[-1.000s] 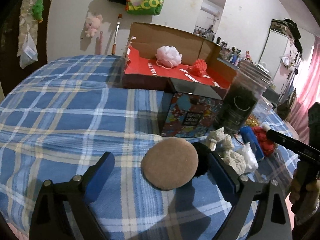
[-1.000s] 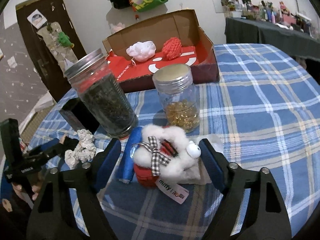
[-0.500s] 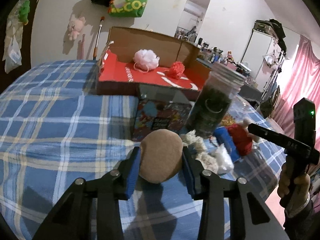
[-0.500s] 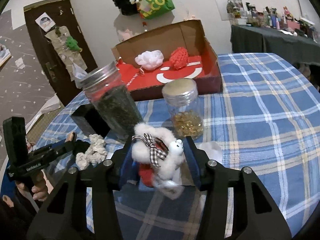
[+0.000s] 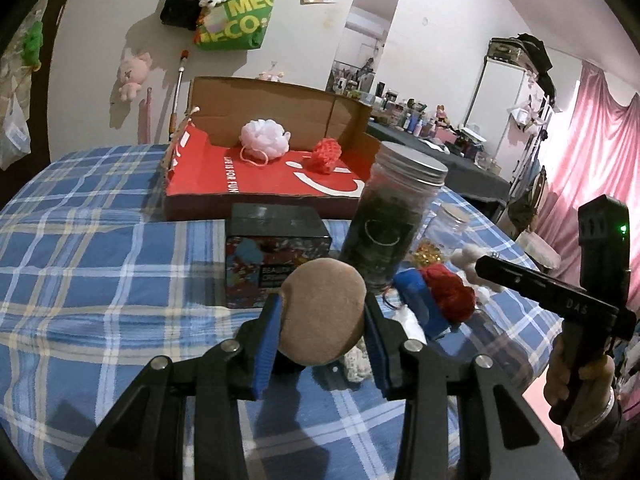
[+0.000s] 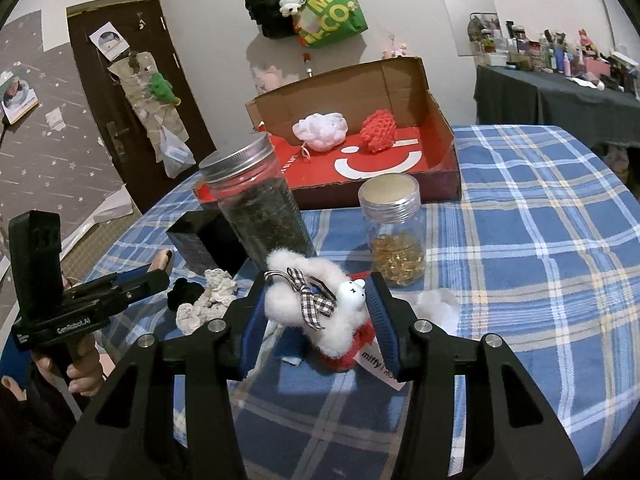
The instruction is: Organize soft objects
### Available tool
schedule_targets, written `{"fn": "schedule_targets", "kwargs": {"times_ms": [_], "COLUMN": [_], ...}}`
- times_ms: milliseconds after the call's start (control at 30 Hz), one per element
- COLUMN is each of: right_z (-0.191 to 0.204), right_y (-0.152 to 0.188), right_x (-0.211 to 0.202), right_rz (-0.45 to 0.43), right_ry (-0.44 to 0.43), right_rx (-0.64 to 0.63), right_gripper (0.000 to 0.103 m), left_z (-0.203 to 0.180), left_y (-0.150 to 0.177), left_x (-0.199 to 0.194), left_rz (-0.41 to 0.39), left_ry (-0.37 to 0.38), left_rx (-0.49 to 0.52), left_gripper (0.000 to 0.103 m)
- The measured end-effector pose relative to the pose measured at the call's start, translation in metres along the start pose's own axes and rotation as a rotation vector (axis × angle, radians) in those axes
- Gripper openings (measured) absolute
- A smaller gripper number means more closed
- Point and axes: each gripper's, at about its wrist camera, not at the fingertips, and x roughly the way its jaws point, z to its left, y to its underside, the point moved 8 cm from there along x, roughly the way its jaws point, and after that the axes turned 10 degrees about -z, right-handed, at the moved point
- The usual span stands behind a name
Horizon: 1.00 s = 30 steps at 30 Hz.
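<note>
The left claw (image 5: 322,322) pinches a round tan puff (image 5: 322,310) between its blue pads, held up off the plaid worktop (image 5: 100,280). Just beyond it stands a black printed box (image 5: 276,258), and ahead to its right a tall dark jar (image 5: 394,216). Farther ahead the open cardboard box (image 5: 272,176) holds a white mesh pouf (image 5: 264,138) and a red knit ball (image 5: 326,155). The right claw (image 6: 318,318) grips a white plush toy (image 6: 324,312) with a checked bow; a small jar (image 6: 394,232) of amber beads stands just ahead to its right.
</note>
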Motion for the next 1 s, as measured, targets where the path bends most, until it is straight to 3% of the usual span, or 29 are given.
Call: {"fn": "schedule_targets", "kwargs": {"times_ms": [333, 1000], "right_z": [-0.008, -0.067], "right_y": [-0.001, -0.014], "right_x": [-0.005, -0.006], "right_rz": [-0.005, 0.037], "right_ry": [0.026, 0.191], "right_rx": [0.019, -0.013], "right_gripper": [0.046, 0.046], "left_z": [0.004, 0.07], "left_y": [0.0, -0.006], "left_x": [0.005, -0.001], "left_rz": [0.009, 0.068], "left_ry": [-0.019, -0.159], "left_rx": [-0.016, 0.002], "left_gripper": [0.042, 0.042]}}
